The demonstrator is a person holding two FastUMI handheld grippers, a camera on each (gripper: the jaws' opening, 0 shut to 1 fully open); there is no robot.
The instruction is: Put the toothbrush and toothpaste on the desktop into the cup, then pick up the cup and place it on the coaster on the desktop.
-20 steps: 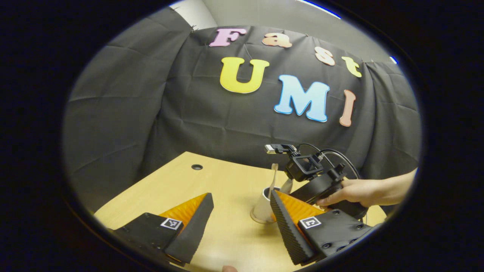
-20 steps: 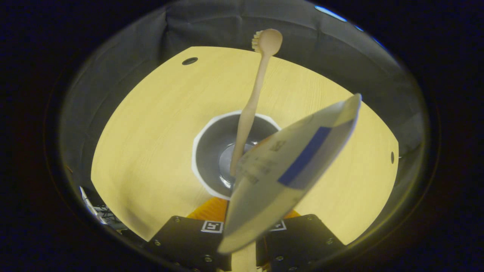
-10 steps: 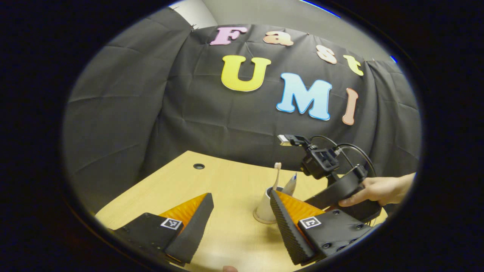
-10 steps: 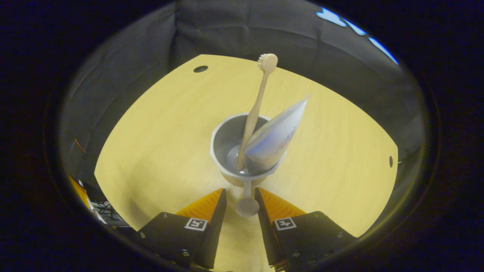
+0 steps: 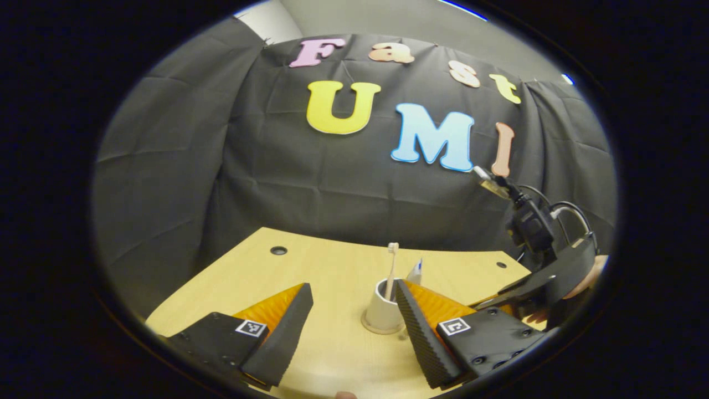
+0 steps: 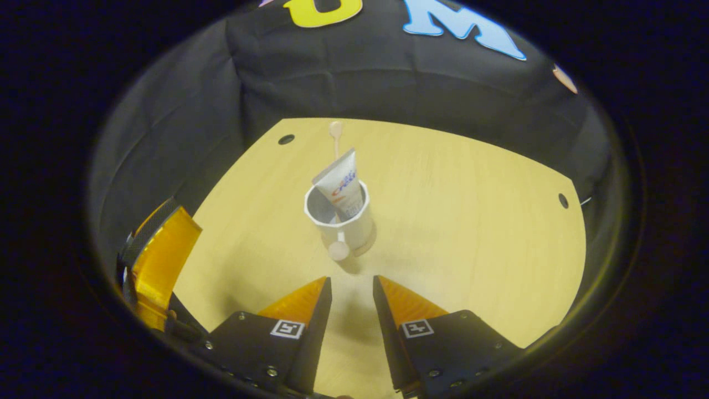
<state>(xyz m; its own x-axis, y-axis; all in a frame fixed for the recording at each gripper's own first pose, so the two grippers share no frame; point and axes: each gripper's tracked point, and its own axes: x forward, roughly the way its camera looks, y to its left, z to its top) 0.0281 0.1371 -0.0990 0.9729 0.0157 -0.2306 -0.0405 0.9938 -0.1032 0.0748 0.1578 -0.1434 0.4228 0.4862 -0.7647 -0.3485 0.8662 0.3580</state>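
Light wooden desktop (image 6: 454,210) with cable holes, black cloth wall (image 5: 166,166) behind

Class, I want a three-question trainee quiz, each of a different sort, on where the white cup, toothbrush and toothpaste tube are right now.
1. True or false: the white toothpaste tube lies flat on the light wooden desktop.
2. What stands in the white faceted cup? A) nothing B) the beige toothbrush alone C) toothbrush and tube
3. Fill in: the right gripper holds ____.

Key: 1 false, it stands in the cup. 2 C. 3 nothing; its fingers stand apart, short of the cup.
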